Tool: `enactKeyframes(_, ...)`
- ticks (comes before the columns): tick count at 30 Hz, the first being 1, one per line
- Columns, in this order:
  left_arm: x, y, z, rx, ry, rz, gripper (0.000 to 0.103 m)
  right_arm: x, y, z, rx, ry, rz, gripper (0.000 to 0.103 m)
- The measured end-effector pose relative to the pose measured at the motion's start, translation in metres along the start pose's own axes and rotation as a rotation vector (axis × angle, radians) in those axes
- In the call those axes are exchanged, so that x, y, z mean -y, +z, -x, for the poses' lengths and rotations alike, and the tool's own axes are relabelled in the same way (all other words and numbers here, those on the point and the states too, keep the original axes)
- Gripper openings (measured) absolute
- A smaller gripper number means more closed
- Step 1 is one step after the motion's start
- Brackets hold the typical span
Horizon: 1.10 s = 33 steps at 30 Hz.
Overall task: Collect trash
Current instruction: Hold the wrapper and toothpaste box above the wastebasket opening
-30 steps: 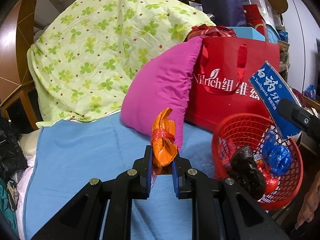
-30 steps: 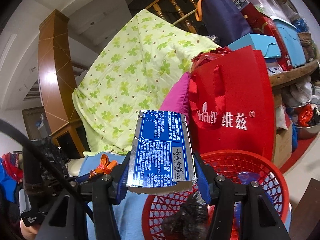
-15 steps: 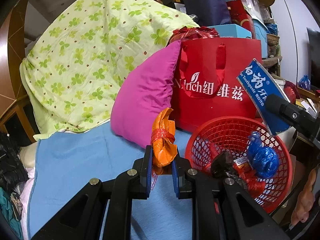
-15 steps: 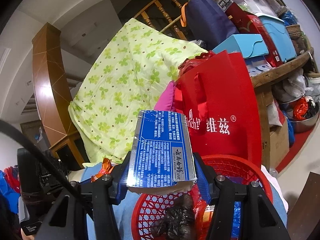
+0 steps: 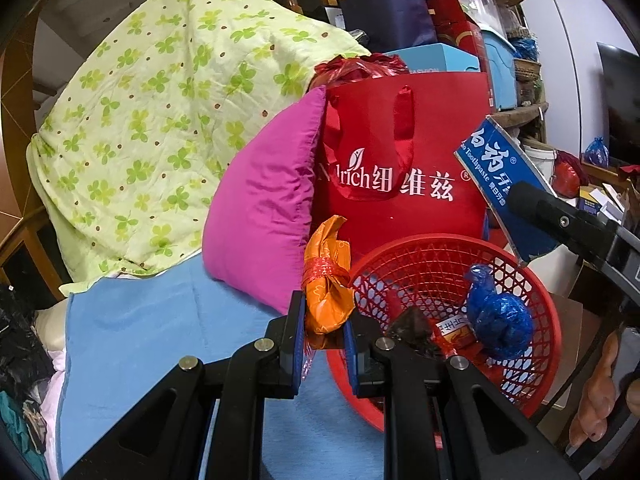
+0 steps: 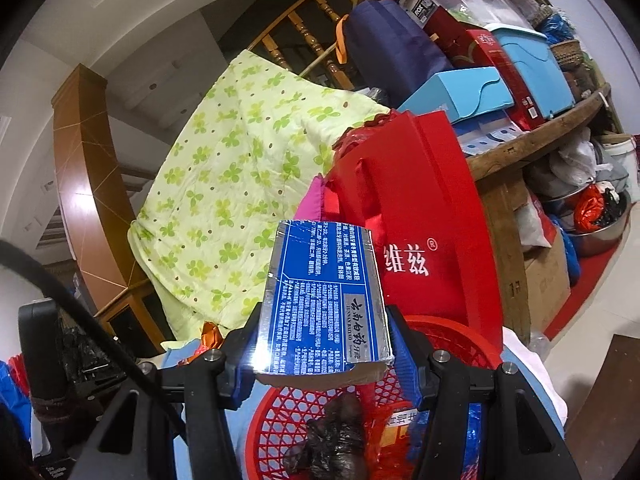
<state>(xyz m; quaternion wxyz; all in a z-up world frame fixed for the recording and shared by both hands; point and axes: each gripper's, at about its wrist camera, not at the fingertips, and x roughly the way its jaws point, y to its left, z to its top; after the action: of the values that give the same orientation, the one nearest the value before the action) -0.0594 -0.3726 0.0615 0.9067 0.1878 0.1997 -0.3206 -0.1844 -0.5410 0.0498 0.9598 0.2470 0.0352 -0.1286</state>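
Both grippers have been carried sideways; the red basket [image 5: 532, 280] is now seen nearer the left view's centre.

A blue-covered bed [image 5: 140, 340] is backed by a clover quilt [image 5: 160, 100], pink pillow [image 5: 264, 208] and red bag [image 5: 400, 184]. The left gripper [image 5: 324, 340] is clamped on an orange wrapper [image 5: 328, 280] at the basket's rim; the right gripper [image 6: 324, 356] is closed on a blue toothpaste box [image 6: 324, 300] above the basket. The basket's dark contents are hard to identify.
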Motion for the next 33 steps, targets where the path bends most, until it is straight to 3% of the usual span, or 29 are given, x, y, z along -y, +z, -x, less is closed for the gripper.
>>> enactKeyframes(33,0.002,-0.002,-0.008,-0.038,-0.072,0.039,0.019,0.002,-0.002,0.004,0.015,-0.033,-0.015,0.06)
